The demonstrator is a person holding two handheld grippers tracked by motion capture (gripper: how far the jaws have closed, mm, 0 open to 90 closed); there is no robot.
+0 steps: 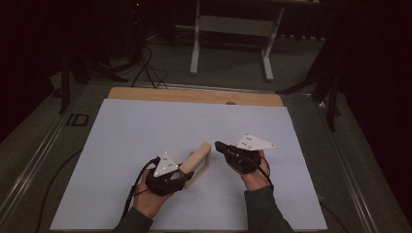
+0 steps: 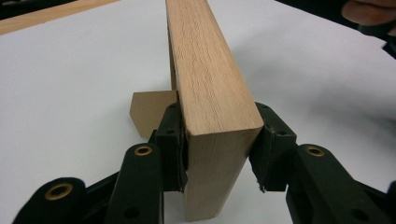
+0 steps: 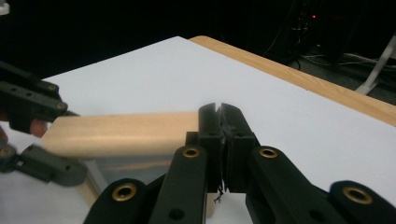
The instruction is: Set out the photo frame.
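Readable text: none is found in any view.
Mark beside the counter [image 1: 111,145]: a dark mark [image 1: 77,120] resembling the letters "ID" is seen on the grey frame at the far left corner; it cannot be confirmed as lettering.
Labels, brands, numbers: none can be read.

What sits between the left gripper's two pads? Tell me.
The near end of the wooden block. In the left gripper view the left gripper has its pads pressed against the block's two sides.
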